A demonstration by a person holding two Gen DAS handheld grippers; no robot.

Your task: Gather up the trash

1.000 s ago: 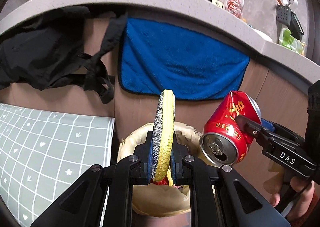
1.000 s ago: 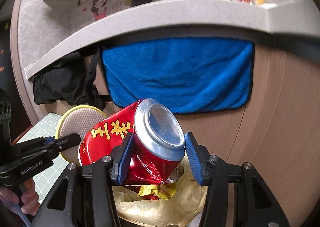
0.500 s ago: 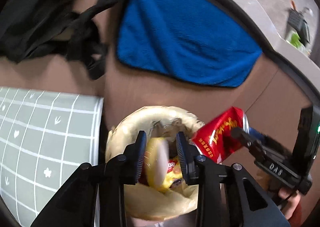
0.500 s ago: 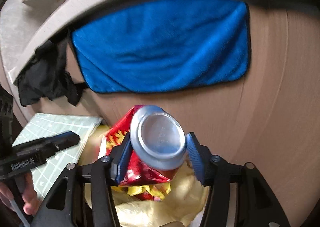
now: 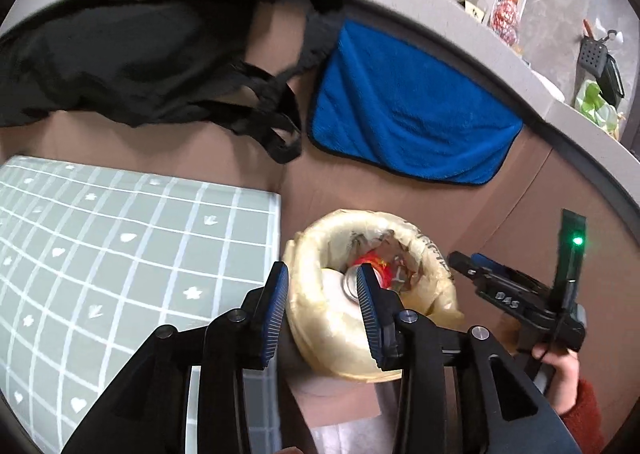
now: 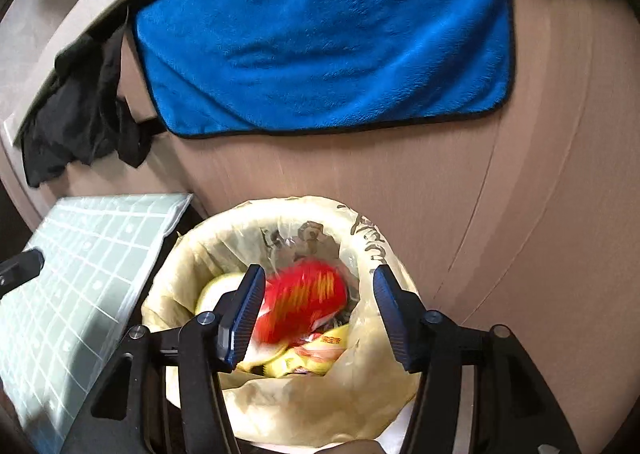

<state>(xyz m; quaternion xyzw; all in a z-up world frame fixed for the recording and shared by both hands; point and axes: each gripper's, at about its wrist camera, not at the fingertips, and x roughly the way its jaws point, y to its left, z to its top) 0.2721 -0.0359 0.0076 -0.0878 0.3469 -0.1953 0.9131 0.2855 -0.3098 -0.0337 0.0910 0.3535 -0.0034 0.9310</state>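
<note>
CHANGE: sponge and crushed red can (image 6: 302, 300), clamped a second before, had both dropped into the trash bag (image 6: 280, 410) | JAWS: left gripper (image 5: 322, 308) and right gripper (image 6: 316, 310) spread apart, holding nothing | MEANING: both items collected | BAG: can blurred atop yellow wrappers (image 6: 316, 354), pale sponge (image 6: 216, 290) at its left.

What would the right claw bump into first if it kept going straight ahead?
Probably the red can lying in the trash bag, right between the open right claw's fingers. Depth is hard to judge, so the bag's rim could come first.
</note>
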